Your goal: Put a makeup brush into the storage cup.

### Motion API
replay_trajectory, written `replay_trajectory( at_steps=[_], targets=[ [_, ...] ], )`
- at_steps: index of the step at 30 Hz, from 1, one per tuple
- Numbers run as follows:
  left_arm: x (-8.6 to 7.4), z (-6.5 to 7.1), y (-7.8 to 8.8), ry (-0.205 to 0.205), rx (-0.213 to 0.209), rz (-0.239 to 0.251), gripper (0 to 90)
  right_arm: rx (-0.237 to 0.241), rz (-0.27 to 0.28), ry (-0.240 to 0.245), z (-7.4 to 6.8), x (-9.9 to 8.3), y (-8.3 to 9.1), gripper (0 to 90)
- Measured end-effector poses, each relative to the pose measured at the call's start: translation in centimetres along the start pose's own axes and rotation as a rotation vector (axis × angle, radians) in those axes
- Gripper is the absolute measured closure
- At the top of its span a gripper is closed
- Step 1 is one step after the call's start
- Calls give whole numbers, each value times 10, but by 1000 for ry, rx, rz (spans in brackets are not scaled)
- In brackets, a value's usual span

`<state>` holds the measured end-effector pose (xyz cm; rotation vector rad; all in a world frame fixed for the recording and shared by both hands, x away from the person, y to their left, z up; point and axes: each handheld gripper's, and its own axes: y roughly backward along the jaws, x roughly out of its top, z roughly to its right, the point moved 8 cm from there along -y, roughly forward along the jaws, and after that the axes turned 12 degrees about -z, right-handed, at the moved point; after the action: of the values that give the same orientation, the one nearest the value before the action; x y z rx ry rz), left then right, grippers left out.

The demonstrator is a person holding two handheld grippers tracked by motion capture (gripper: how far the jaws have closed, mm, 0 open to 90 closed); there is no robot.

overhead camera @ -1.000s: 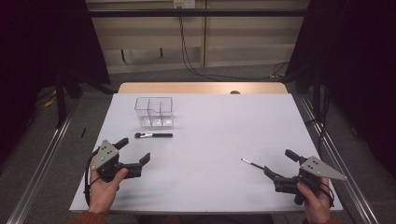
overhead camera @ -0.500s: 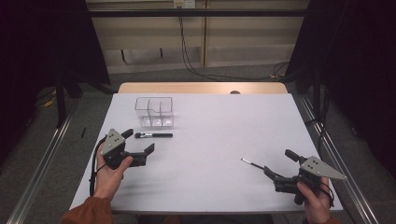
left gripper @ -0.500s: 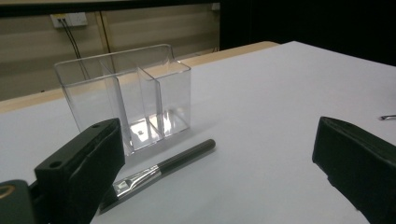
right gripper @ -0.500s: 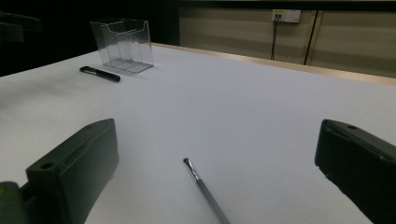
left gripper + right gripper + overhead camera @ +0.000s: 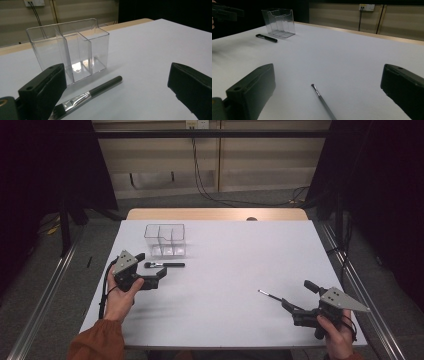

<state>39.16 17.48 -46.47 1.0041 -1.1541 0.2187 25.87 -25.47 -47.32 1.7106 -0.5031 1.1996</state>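
Note:
A clear plastic organizer (image 5: 165, 240) (image 5: 70, 52) with several compartments stands at the table's back left. Just in front of it lies a black makeup brush (image 5: 164, 265) (image 5: 90, 96). My left gripper (image 5: 152, 263) (image 5: 117, 82) is open, hovering over the bristle end, with the brush lying between its spread jaws. A thin, dark-handled brush (image 5: 270, 295) (image 5: 323, 101) lies at the front right. My right gripper (image 5: 297, 294) (image 5: 328, 80) is open just behind it, jaws wide on either side of the handle's near end. The right gripper view also shows the organizer (image 5: 279, 22) and black brush (image 5: 266, 38) far off.
The white table top (image 5: 240, 255) has a wooden strip (image 5: 215, 214) along its far edge. Metal rails (image 5: 45, 295) run along the floor on both sides. Cables (image 5: 205, 175) hang down the back wall.
My left gripper has moved forward and slightly right, up to the black brush in front of the organizer. The right gripper and both brushes have stayed put.

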Motion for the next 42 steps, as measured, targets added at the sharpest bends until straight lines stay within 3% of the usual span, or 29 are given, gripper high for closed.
replay_trajectory(
  at_steps=[4, 7, 9, 10, 15, 24, 27, 30, 36, 37, 42],
  targets=[
    [5, -2, -1, -4, 0, -11, 22, 0, 0, 0, 0, 0, 0, 0],
    [5, -1, -3, -20, -50, -71, 22, 2, -1, 2, 0, 0, 0, 0],
    [4, -1, -4, -22, -51, -85, 22, 2, -1, 0, 0, 0, 0, 0],
    [0, -4, -8, -42, -41, -117, 22, 2, -2, 1, 0, 0, 0, 0],
    [-6, -6, -15, -57, -69, -183, 24, 10, -6, 6, -2, -1, -1, 0],
    [-3, -7, -24, -164, -116, -340, 31, 16, -11, 13, -3, -1, -1, 0],
    [-4, -8, -27, -173, -112, -345, 35, 19, -13, 15, -4, -1, -1, 0],
    [-11, -10, -32, -184, -122, -392, 46, 21, -14, 13, -4, -1, -2, 0],
    [-16, -15, -34, -168, -115, -443, 69, 25, -17, 15, -4, -2, -2, 0],
    [-19, -17, -36, -199, -106, -507, 67, 25, -17, 15, -4, -2, -2, 0],
    [-17, -19, -37, -229, -85, -548, 51, 27, -16, 14, -5, -1, -2, 0]
  ],
)
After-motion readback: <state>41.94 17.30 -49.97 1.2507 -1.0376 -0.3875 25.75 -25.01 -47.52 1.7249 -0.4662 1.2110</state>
